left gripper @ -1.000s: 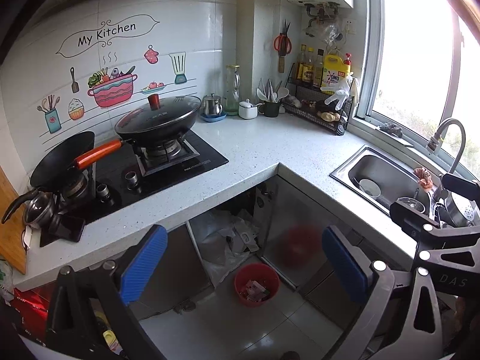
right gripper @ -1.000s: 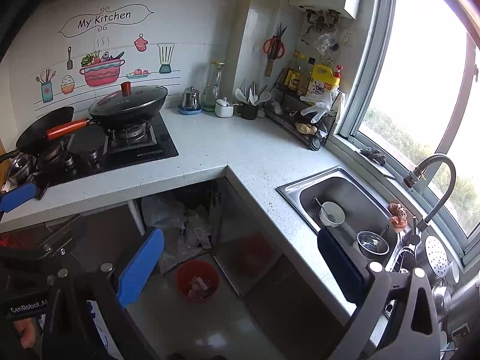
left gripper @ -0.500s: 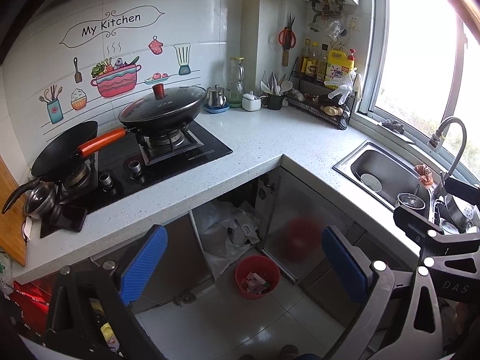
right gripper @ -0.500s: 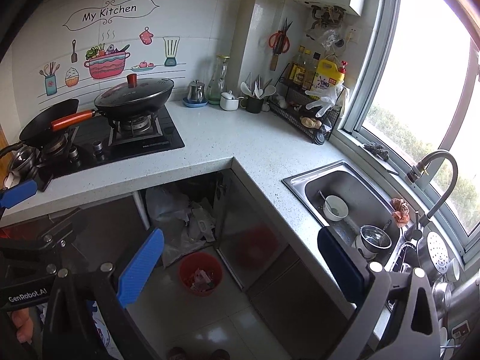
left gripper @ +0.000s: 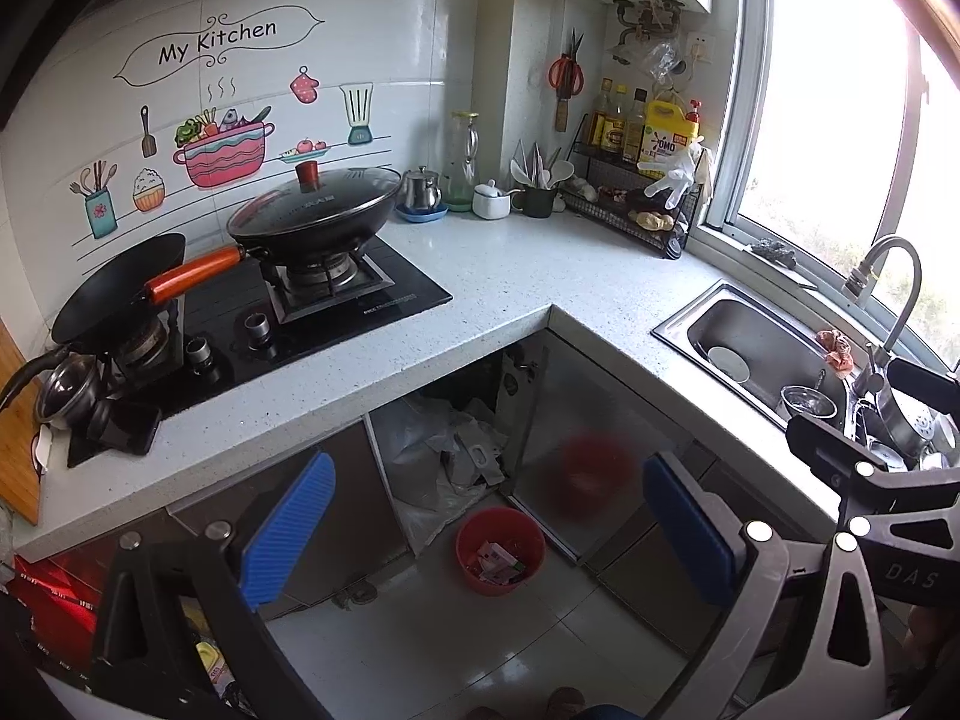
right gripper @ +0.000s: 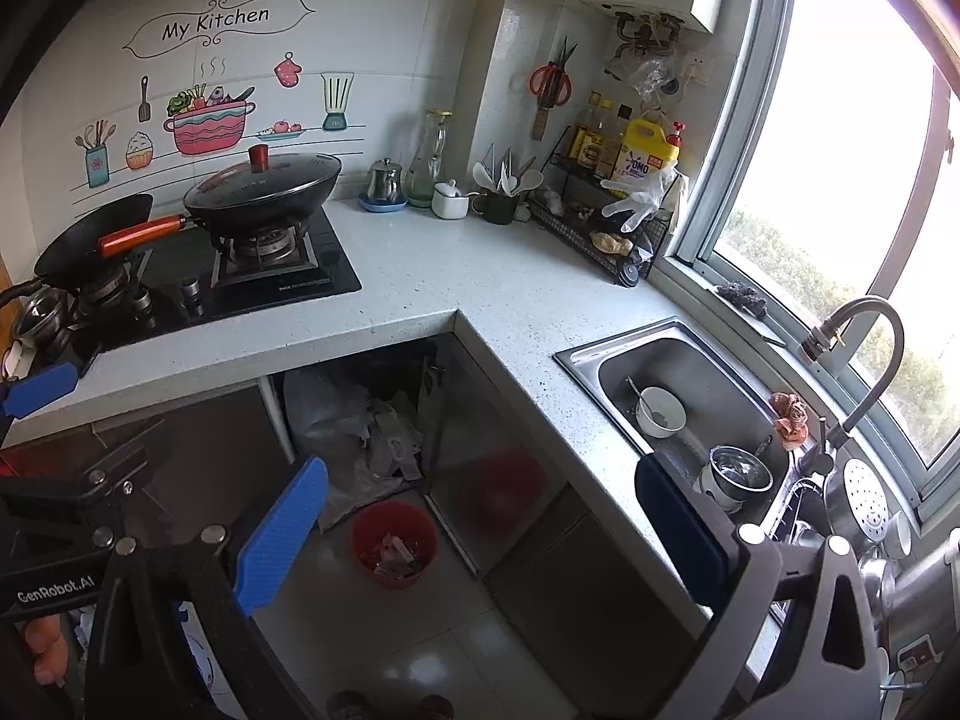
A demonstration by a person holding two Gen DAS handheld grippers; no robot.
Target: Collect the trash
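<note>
A red trash bin [left gripper: 501,549] with crumpled wrappers inside stands on the tiled floor below the counter corner; it also shows in the right wrist view [right gripper: 393,543]. Behind it a heap of crumpled plastic bags [left gripper: 447,465] lies in the open cabinet, also seen in the right wrist view [right gripper: 366,441]. My left gripper [left gripper: 489,519] is open and empty, held high above the floor, facing the bin. My right gripper [right gripper: 480,516] is open and empty at about the same height, to the right of the left one.
An L-shaped speckled counter [left gripper: 528,276] carries a gas hob with a lidded wok [left gripper: 315,210] and a frying pan [left gripper: 117,288]. A steel sink [right gripper: 678,396] holds a bowl and a steel pot. A wire rack with bottles [left gripper: 636,192] stands by the window.
Both grippers have drawn back and risen a little, so the counter and bin sit lower and farther in view. Both jaws have stayed open and empty.
</note>
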